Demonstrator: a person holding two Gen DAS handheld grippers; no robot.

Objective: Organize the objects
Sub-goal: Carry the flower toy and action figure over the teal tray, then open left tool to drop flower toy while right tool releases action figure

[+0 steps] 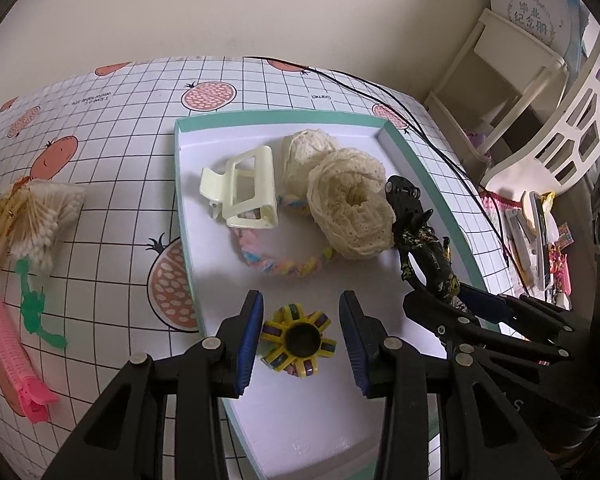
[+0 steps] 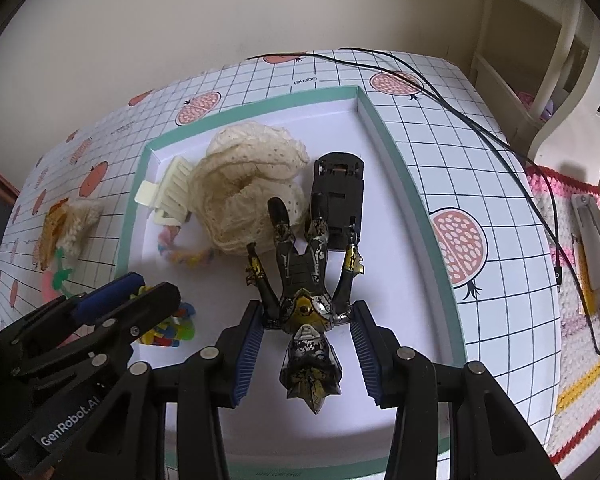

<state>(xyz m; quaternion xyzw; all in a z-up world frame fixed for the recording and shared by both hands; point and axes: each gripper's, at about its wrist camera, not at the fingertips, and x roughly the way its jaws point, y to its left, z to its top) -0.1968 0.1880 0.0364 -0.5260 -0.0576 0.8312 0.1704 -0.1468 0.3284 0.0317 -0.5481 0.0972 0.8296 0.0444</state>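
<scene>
A white tray with a teal rim [image 1: 183,200] [image 2: 398,188] holds a cream hair claw [image 1: 244,192], two cream lace scrunchies [image 1: 352,208] [image 2: 252,184], a pastel braided band [image 1: 288,266], a black toy car [image 2: 338,200] and a black and gold robot figure [image 2: 304,300] [image 1: 430,258]. My left gripper [image 1: 300,340] is open, its blue pads on either side of a yellow spinner toy [image 1: 298,340] on the tray floor. My right gripper [image 2: 306,344] is open and straddles the figure's shoulders; the figure lies flat. Each gripper shows in the other's view.
Left of the tray on the checked tablecloth lie a bundle of cotton swabs [image 1: 40,220], a green plastic piece [image 1: 36,308] and a pink hair clip [image 1: 16,356]. A black cable [image 1: 420,128] runs past the tray's far right corner. White shelving [image 1: 500,80] stands at the right.
</scene>
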